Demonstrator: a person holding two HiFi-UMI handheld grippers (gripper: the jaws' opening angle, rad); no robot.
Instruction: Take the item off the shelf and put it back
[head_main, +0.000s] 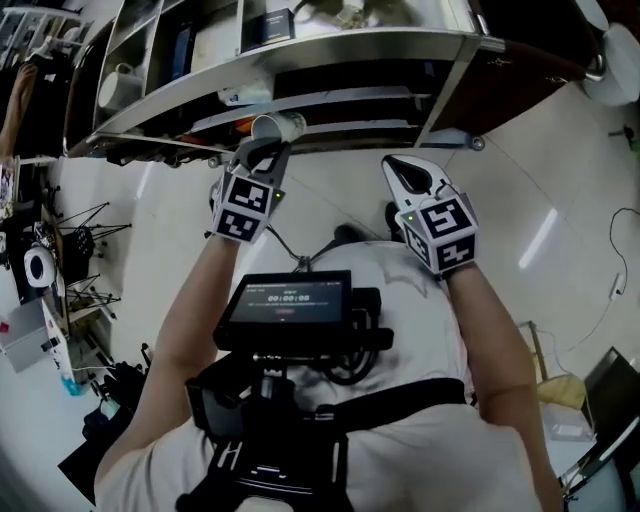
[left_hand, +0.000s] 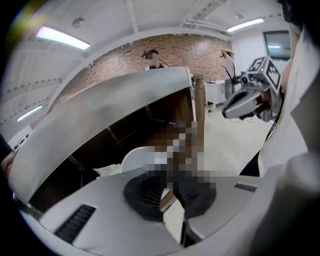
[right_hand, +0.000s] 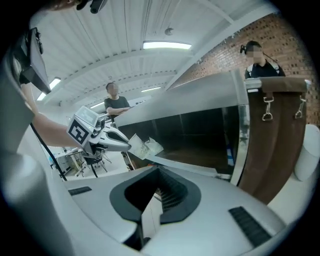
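While your left gripper (head_main: 262, 152) is up at the shelf (head_main: 330, 46) front, its fingers are nearly closed, pinching the wall of the white cup (head_main: 279, 127). The cup is off the shelf, in the air just before its edge, tipped sideways. Your right gripper (head_main: 402, 172) hangs beside it, well apart, fingers closed on nothing.

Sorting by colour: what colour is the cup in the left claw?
The cup is white; best in head view.
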